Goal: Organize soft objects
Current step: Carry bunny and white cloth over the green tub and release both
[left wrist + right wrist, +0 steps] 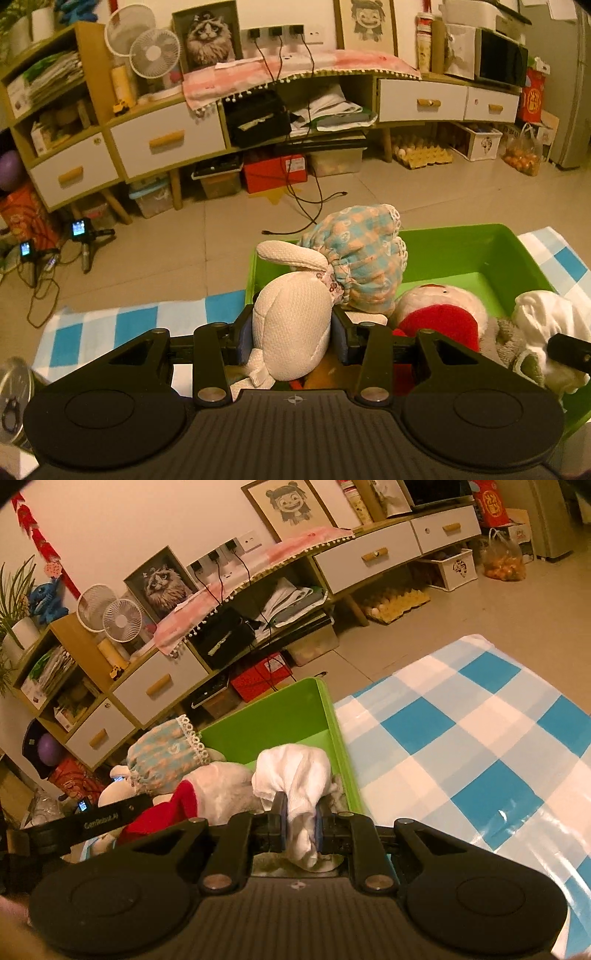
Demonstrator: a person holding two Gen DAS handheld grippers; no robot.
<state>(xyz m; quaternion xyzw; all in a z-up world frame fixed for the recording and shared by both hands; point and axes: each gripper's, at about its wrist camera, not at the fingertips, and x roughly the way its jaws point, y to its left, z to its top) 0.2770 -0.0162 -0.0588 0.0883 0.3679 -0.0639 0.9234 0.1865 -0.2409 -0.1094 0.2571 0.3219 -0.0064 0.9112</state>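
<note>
Green bin (480, 251): red-and-white plush (439, 314) already inside. Left tool (293, 332) grips cream rabbit doll (291, 314), right tool (300, 823) grips white cloth (295, 775), both over the bin, neither released.

Green bin (332, 716) near half crowded with plush toys (439, 314); far corner and checkered cloth (480, 738) free.

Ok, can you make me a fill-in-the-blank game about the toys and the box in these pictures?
1. The left gripper is squeezing a white stuffed ____.
2. The right gripper pinches a white cloth over the bin, which is ____ in colour.
3. The tablecloth beside the bin has blue and white ____.
4. The plush toy lying in the bin wears something ____.

Missing words: bunny; green; checks; red
</note>
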